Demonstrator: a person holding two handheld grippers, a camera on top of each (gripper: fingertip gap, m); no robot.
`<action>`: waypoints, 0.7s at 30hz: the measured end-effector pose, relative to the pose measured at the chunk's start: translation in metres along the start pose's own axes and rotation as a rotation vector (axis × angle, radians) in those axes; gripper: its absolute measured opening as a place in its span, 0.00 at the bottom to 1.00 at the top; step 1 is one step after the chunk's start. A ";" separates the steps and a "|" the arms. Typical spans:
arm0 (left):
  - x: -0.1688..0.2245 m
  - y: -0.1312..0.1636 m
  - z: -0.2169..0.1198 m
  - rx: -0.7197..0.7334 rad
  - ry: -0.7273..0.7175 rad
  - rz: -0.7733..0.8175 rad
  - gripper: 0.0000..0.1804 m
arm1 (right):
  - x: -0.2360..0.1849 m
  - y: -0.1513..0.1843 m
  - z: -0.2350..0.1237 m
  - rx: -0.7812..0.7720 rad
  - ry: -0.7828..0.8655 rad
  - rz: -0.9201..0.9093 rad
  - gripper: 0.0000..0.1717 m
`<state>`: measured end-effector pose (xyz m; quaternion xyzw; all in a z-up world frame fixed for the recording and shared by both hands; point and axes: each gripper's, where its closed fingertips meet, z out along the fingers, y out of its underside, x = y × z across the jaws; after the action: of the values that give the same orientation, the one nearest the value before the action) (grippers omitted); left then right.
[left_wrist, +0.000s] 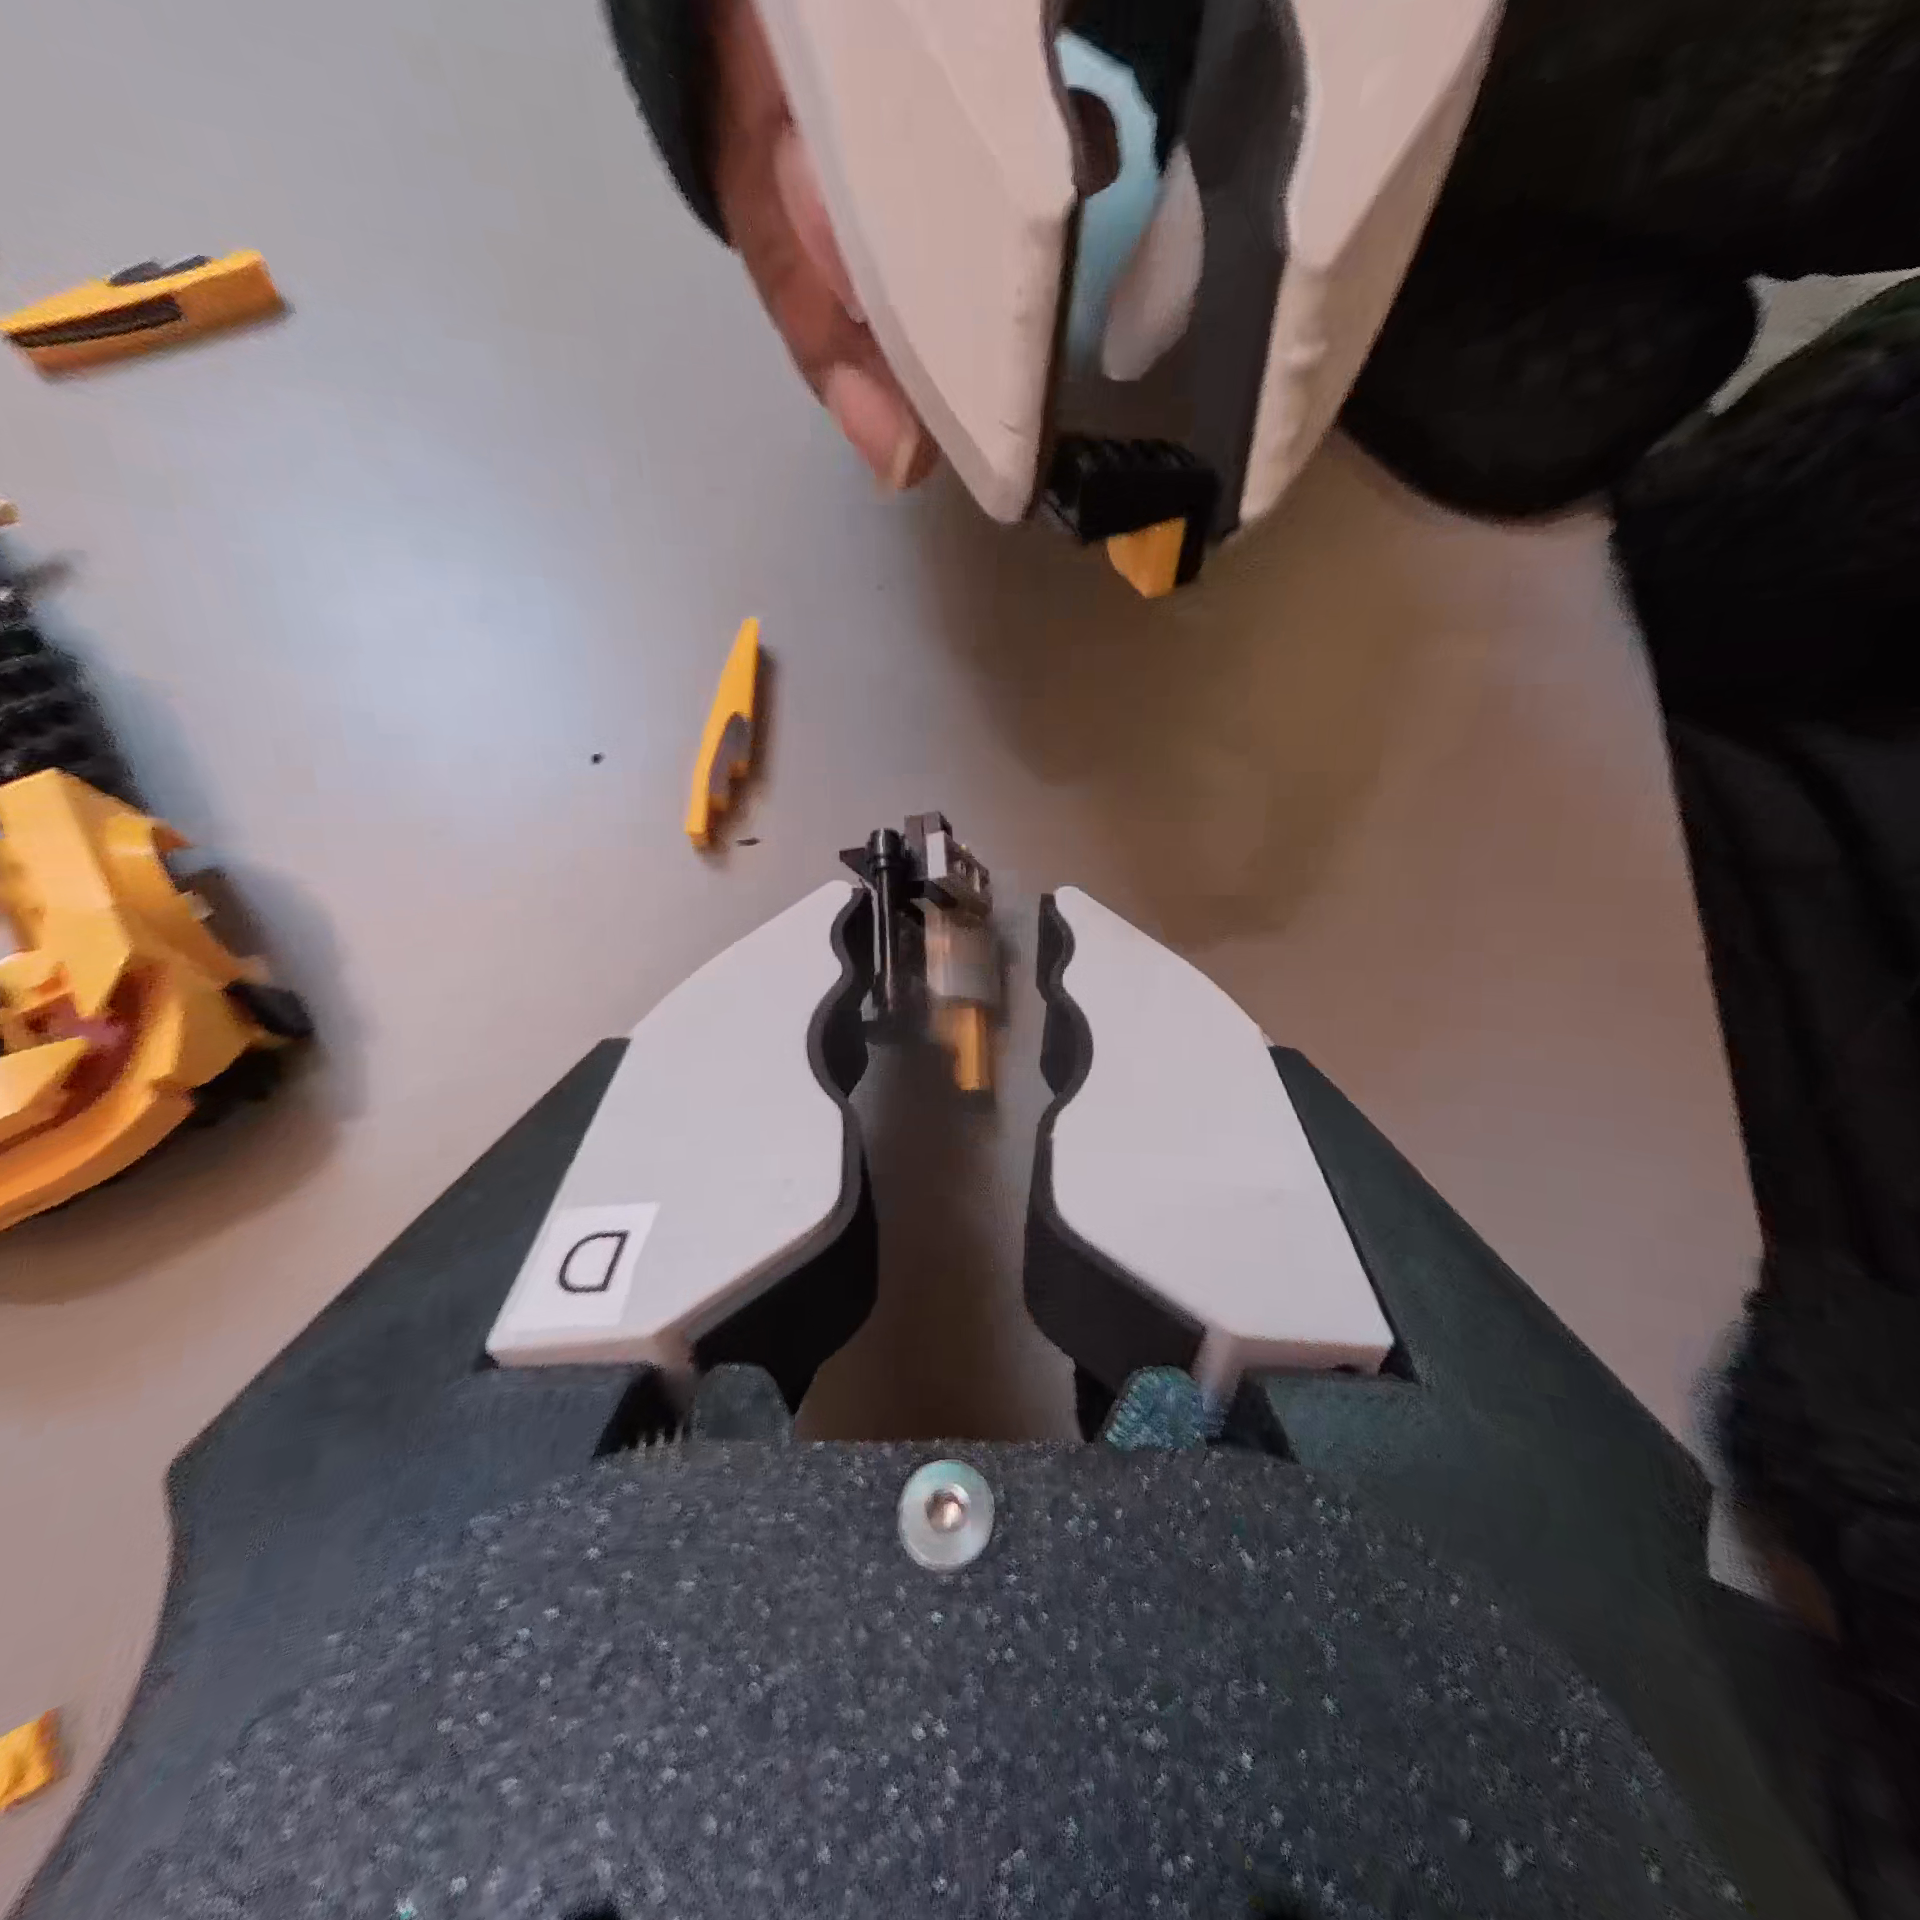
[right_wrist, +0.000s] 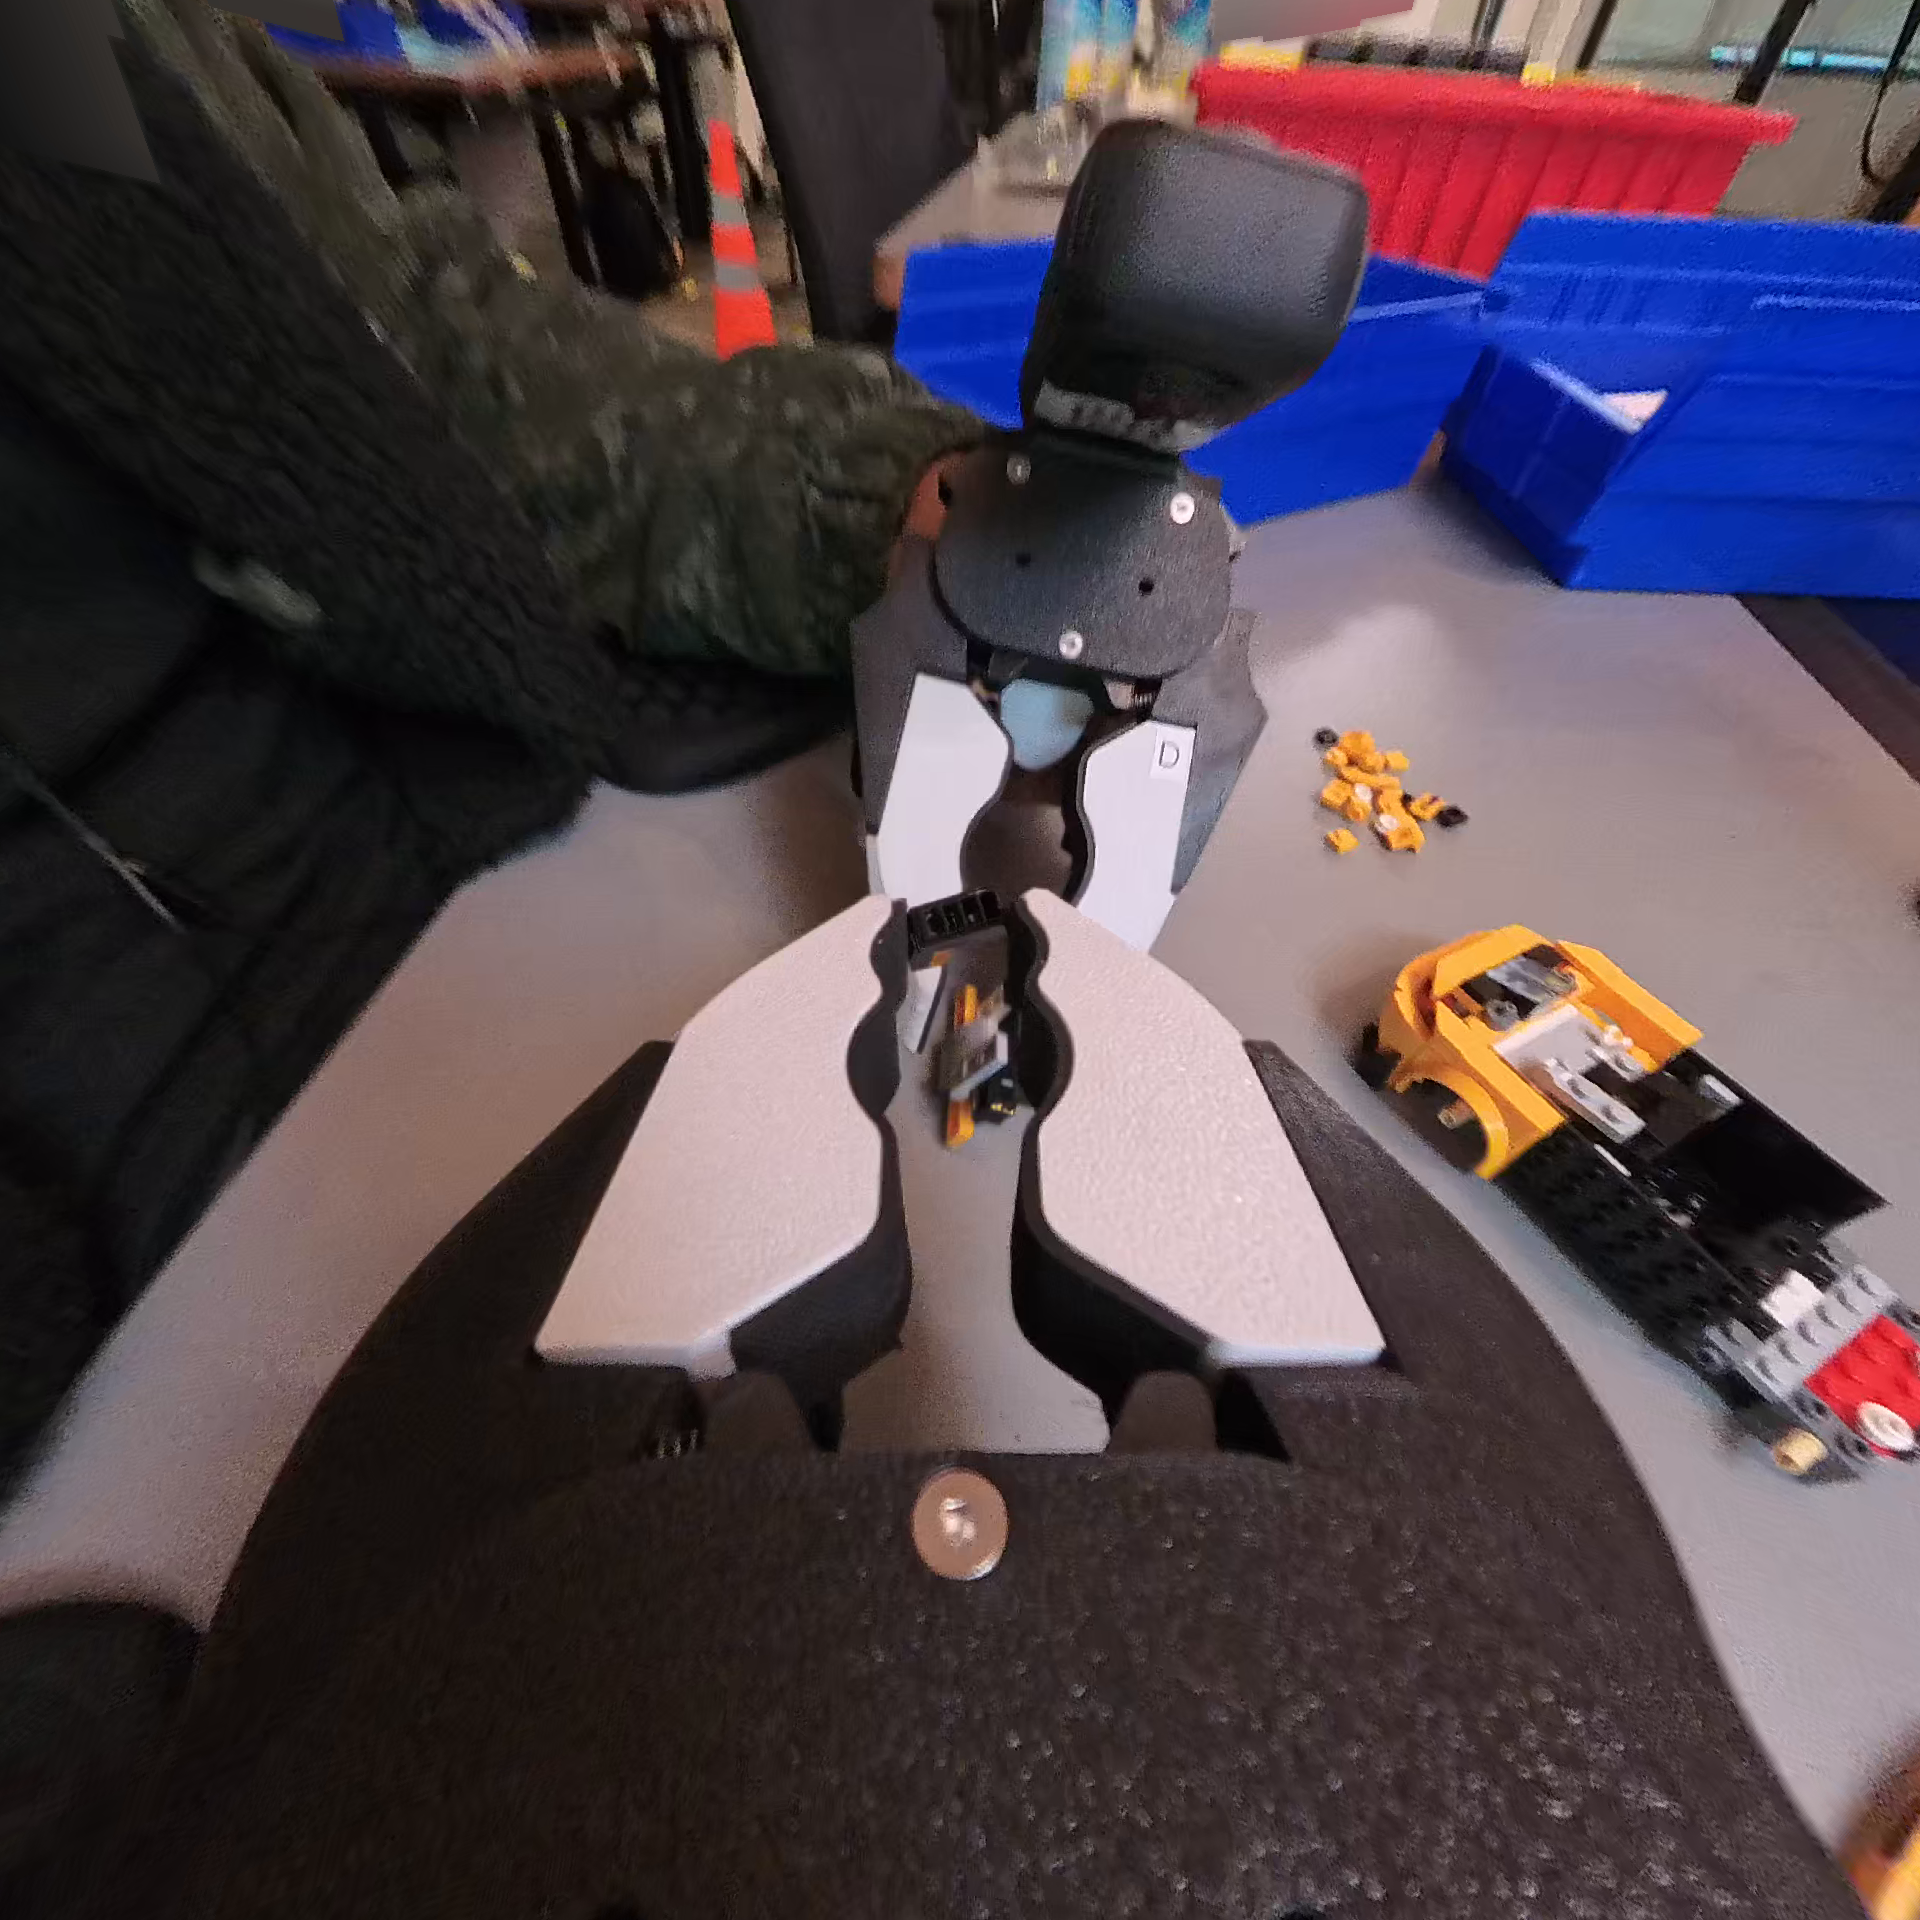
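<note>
Left wrist view: the left gripper stands parted over the grey table, a small black, clear and orange brick cluster lying against its left pad with a gap to the right one. Across open tabletop, the right gripper pinches a black brick with orange parts beneath. A loose orange sliver lies far-left; the half-built orange and black car sits right, a pile of small orange pieces beyond. Blue bins line the far edge.

Soft, even indoor light falls on the grey bench, casting diffuse shadows. Both views bulge with wide-angle distortion at the edges. Motion blur smears the dark sleeve and the background bins.
</note>
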<state>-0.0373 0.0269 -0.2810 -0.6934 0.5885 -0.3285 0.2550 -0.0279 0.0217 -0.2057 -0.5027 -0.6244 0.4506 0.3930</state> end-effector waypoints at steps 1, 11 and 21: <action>0.003 -0.004 -0.002 0.026 0.016 0.005 0.17 | -0.001 -0.005 -0.002 0.035 -0.015 0.018 0.10; 0.040 -0.085 -0.051 0.569 0.371 -0.165 0.12 | -0.002 -0.043 -0.015 0.279 -0.019 0.009 0.10; 0.048 -0.101 -0.066 0.709 0.601 -0.330 0.04 | -0.014 -0.053 -0.013 0.310 -0.043 -0.058 0.10</action>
<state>-0.0173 0.0001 -0.1553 -0.5224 0.3701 -0.7302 0.2387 -0.0279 0.0054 -0.1519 -0.4081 -0.5698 0.5408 0.4652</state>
